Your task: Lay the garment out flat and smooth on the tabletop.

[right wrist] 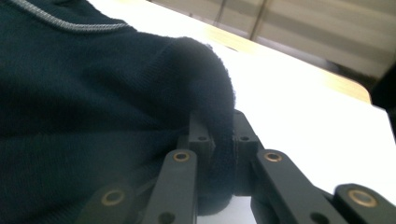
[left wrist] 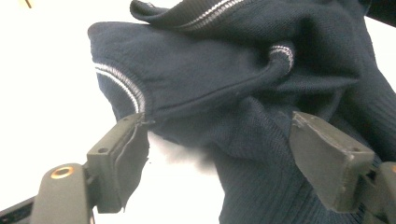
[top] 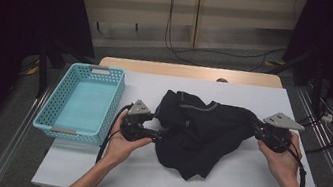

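On the white table (top: pixel 241 186): crumpled dark navy knit sweater with grey-striped trim (top: pixel 199 129), mid-table.
Right gripper (top: pixel 258 131) clenched on sweater's right edge; left gripper (top: pixel 160 134) jaws spread, fabric loose between them. Light-blue perforated plastic basket (top: pixel 83 102) sits left, apart.

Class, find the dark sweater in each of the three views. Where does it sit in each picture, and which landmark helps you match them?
High view: the sweater lies crumpled mid-table, between both grippers.
Left gripper view: it covers the top and right, past the open fingers.
Right gripper view: it covers the left, a fold pinched by the shut fingers.
Shared landmark: the sweater's pale striped trim.
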